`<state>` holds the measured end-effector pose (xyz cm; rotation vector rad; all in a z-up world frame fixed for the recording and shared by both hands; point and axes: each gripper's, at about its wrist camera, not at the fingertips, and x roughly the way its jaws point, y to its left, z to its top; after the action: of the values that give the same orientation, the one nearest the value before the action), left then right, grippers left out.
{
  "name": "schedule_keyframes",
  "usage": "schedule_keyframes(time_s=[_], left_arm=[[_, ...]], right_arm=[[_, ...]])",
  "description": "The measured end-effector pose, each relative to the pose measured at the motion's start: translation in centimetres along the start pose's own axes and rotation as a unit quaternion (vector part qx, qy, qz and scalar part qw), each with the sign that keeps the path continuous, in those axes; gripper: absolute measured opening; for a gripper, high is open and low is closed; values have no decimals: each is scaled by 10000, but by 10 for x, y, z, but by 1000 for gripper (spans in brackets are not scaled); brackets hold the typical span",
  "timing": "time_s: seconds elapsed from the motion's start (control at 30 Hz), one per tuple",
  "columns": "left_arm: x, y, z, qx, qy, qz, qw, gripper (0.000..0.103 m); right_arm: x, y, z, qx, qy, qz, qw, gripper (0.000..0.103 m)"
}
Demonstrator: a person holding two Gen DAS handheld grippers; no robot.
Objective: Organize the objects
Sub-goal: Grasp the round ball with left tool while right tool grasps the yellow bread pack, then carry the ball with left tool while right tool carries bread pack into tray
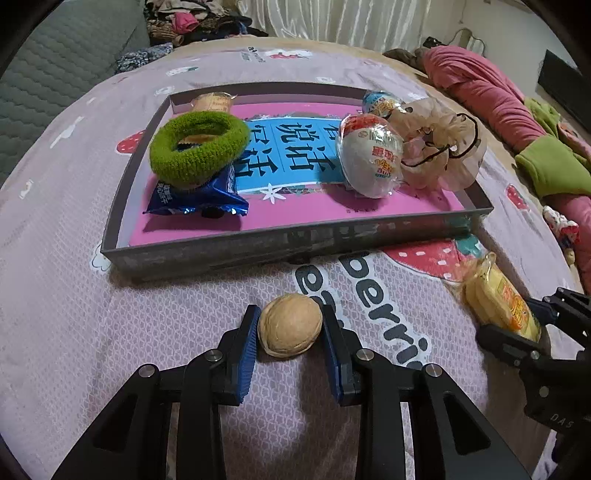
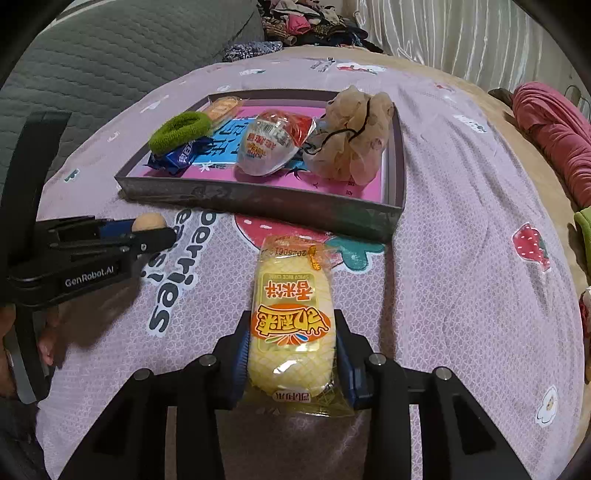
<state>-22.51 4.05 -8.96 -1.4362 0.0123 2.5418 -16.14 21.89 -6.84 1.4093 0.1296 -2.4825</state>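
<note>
My left gripper (image 1: 290, 325) is shut on a tan walnut (image 1: 290, 325) just above the pink bedspread, in front of the grey tray (image 1: 288, 240). It shows in the right wrist view (image 2: 162, 230) with the walnut (image 2: 149, 221). My right gripper (image 2: 291, 347) is shut on a yellow rice-cracker packet (image 2: 290, 317), to the right of the left one; the packet also shows in the left wrist view (image 1: 498, 299). The tray (image 2: 258, 199) holds a green hair band (image 1: 199, 147), a blue biscuit pack (image 1: 195, 199), a toy egg (image 1: 371, 155) and a beige scrunchie (image 1: 439, 144).
A second egg (image 1: 380, 103) and a small wrapped snack (image 1: 212, 102) lie at the tray's back. Pink and green clothes (image 1: 517, 122) lie on the bed at the right. A grey quilted cushion (image 1: 44, 74) is at the left, clothes (image 2: 306, 22) piled behind.
</note>
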Motion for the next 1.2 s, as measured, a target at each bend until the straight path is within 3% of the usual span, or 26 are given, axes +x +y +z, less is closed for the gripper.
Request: schedule_keyframes(time_s=[0.33,1.2], left_arm=[[-20,-2,-9,15,-183,249,9995,33],[-152,-29,-42,228,-861,687,9937,33]], right_arm=[[-10,11,2,-48,-131,208,9997,40],[-111,53,5,-287,-1201,492,9911,40]])
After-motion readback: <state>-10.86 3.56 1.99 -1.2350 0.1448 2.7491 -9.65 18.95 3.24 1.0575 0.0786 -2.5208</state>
